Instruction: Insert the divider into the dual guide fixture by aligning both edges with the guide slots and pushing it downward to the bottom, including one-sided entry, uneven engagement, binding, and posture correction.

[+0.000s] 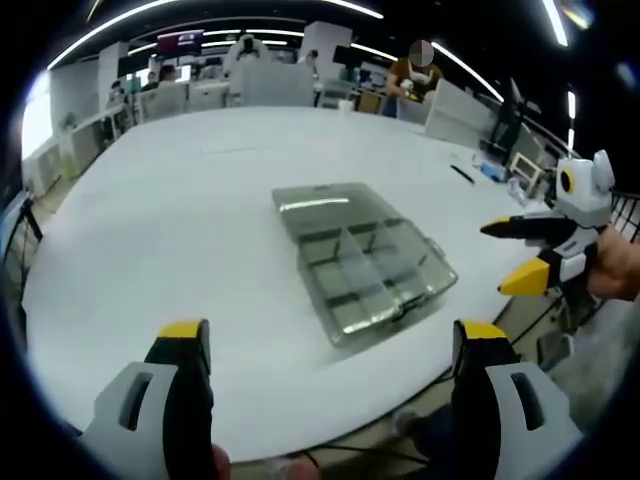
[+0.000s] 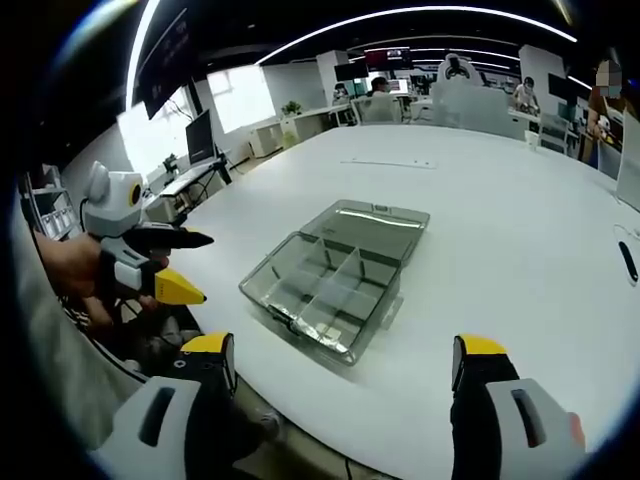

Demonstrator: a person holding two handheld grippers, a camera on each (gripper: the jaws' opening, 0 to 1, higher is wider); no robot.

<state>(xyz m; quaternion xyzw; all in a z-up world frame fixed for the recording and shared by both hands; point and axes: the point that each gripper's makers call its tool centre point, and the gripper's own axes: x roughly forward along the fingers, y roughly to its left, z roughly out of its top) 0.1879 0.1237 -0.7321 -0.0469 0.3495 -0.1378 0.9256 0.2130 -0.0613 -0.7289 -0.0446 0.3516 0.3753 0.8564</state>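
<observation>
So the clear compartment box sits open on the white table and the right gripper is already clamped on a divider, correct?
Not quite. The clear compartment box does sit open on the white table, but the right gripper is open and holds nothing; the right gripper view shows its jaws spread, short of the box.

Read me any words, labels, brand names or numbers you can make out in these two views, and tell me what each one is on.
No text can be read in either view.
Clear compartment box: no label or print visible.
Left hand-held gripper and right hand-held gripper: no markings visible.
Wall screen at the back of the room: lit, but whatever it shows is too small and blurred to read.
White table: nothing printed on it.
</observation>
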